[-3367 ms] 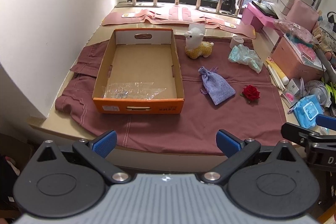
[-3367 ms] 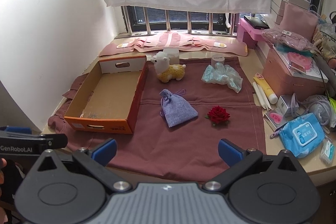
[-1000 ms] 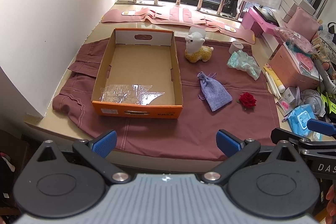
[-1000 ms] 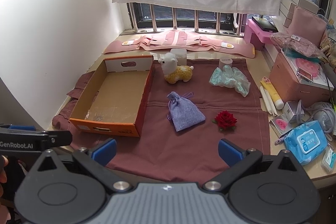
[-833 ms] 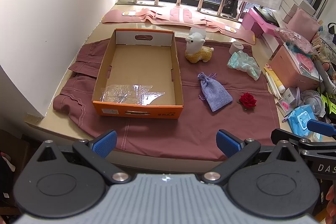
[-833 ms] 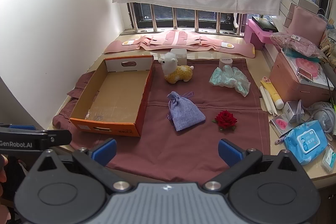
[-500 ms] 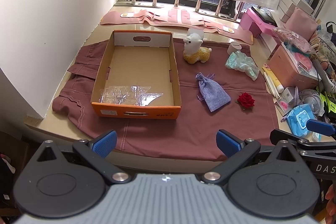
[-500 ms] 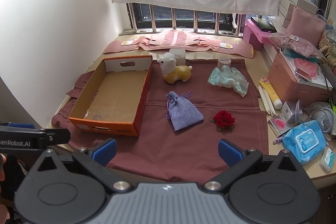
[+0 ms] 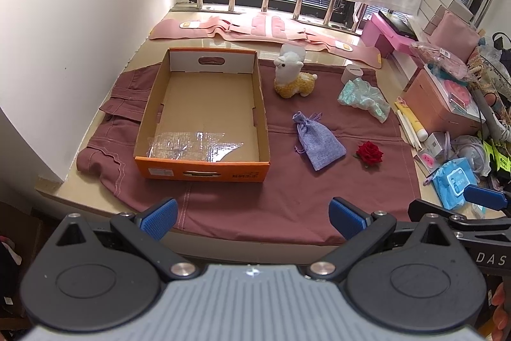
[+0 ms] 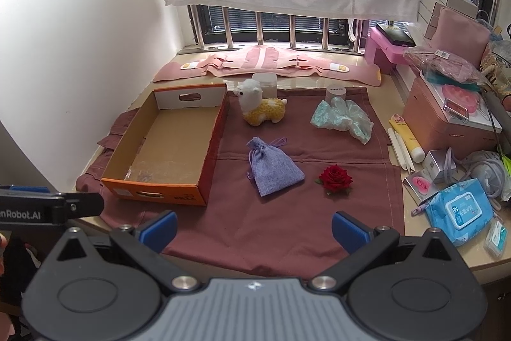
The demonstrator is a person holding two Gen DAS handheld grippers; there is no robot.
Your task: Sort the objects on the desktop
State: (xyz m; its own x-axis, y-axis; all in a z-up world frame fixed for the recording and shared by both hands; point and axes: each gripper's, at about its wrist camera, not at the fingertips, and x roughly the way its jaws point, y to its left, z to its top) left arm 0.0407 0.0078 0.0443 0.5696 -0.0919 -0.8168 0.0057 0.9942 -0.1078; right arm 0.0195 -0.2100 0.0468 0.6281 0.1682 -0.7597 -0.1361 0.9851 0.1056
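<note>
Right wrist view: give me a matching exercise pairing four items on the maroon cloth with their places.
Things:
1. white-and-yellow plush alpaca
2. lilac drawstring pouch
3. red fabric rose
4. crumpled pale-teal plastic wrapper

Places:
A. right of the pouch
B. beside the orange cardboard box's far corner
C. before a small white jar
D. mid-cloth, nearer than the alpaca

Pairs: 1-B, 2-D, 3-A, 4-C

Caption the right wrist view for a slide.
Open right tool faces a maroon cloth holding an orange cardboard box, purple drawstring pouch and red fabric rose.
</note>
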